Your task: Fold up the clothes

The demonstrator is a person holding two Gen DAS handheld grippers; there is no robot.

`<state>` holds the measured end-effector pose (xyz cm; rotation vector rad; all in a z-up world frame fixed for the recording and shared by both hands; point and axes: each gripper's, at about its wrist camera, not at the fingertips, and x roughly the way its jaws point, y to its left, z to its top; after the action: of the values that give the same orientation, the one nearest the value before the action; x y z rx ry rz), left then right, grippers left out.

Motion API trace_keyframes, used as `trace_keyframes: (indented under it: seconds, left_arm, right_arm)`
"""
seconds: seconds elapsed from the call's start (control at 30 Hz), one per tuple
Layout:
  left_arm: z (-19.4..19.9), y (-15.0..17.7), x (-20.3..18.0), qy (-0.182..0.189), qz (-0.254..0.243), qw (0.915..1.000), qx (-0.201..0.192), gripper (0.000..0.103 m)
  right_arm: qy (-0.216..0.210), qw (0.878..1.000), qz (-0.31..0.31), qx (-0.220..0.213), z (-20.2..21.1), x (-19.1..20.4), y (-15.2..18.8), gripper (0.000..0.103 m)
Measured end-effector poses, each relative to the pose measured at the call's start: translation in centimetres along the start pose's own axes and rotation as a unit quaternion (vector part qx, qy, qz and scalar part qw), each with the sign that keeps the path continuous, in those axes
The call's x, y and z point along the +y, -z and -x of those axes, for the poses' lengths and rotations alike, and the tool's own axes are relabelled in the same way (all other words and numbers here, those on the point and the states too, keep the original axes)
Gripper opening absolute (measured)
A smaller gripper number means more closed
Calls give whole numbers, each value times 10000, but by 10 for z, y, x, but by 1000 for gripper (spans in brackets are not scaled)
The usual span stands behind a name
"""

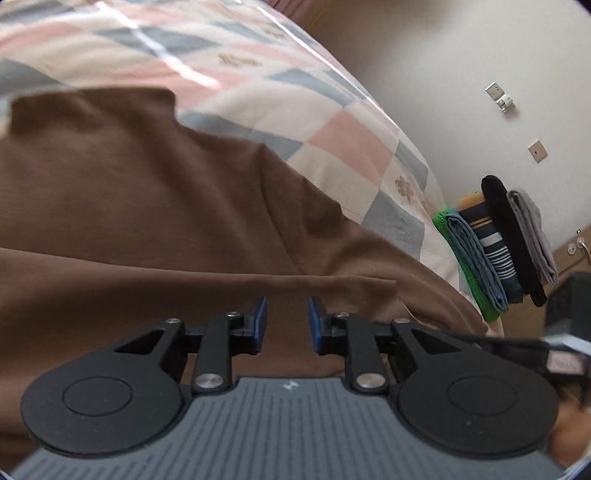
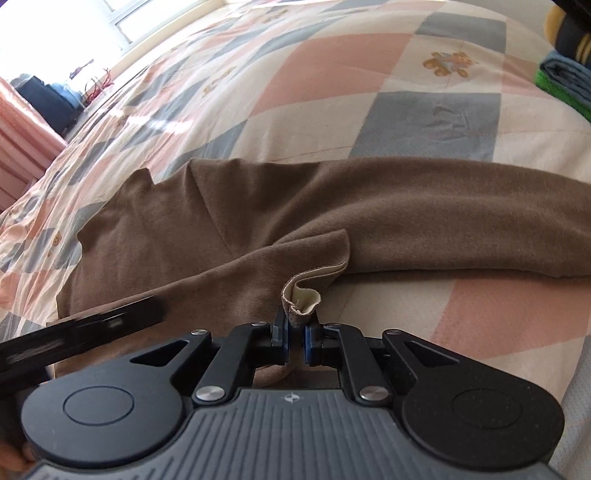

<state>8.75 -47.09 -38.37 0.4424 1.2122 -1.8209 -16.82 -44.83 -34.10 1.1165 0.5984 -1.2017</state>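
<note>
One brown top (image 2: 258,206) lies mid-frame on the checked quilt (image 2: 369,74); my right gripper (image 2: 294,334) pinches its hem corner, my left gripper (image 1: 286,320) hovers spread. Next I should carry that corner across.

You see a bed with a checked quilt (image 2: 369,74) under a bright window (image 2: 122,18), pink curtains (image 2: 22,122) beside it, and a pale wall (image 1: 443,74) with sockets (image 1: 500,96)

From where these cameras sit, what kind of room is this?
Most likely a bedroom: a patchwork quilt covers what looks like a bed, a brown top lies on it, and folded clothes are stacked at the edge.
</note>
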Motion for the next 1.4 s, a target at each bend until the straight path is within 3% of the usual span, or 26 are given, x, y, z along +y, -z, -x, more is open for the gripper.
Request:
trace_keyframes:
  seconds: [0.07,0.17,0.27,0.37,0.5,0.53,0.57,0.63,0.8,0.93,1.03,1.13,1.2,1.3,1.4]
  left_arm:
    - [-28,3,-1,-105,-29,9998,157,19]
    - [-43,2,-1,-199,-36,9995,243,19]
    - [-7,-5,9,-304,233,9992,-113,23]
    - [41,-2,29,-431,681,9956,-476,30]
    - [85,5,51,-755,1087,9888,-688,30]
    - [94,7,54,-842,1141,9873,-712,30]
    - [101,9,56,-899,1204,9859,-731,30]
    - [111,11,59,-911,1372,9835,-752,30]
    - [118,11,49,-406,1518,9842,-820,30]
    - [81,4,11,-20,1060,9926,-598,30]
    - [48,-2,-28,108,356,9974,-622,30]
    - [12,3,-46,-412,-246,9963,-720,30]
    - [-15,12,-33,-803,-46,9958,-430,28]
    - [-29,27,-11,-850,379,9948,-418,26]
    - [-30,26,-8,-917,465,9940,-365,26]
  right_arm:
    - [17,9998,-186,8,2,-7,1,20]
    - [11,9994,-307,-144,8,-11,0,19]
    - [-102,9976,239,-642,20,11,-5,18]
    - [-526,9887,1052,-933,21,49,-2,18]
    - [-1129,9730,1869,-752,-5,95,17,17]
    - [-1088,9705,2074,-570,-17,104,23,17]
    - [-970,9699,2201,-387,-27,111,29,28]
    - [-932,9719,2155,-186,-32,112,36,41]
    - [-1436,9787,1290,-704,12,69,38,44]
    - [-910,9946,67,-487,36,0,29,44]
    - [-499,9904,-1227,-386,45,-71,25,44]
    - [-370,9671,-2435,-643,57,-136,28,46]
    - [-380,9465,-3080,-882,65,-170,31,46]
    - [-430,9131,-3870,-1208,73,-207,40,48]
    - [-488,8796,-4460,-1578,81,-236,51,58]
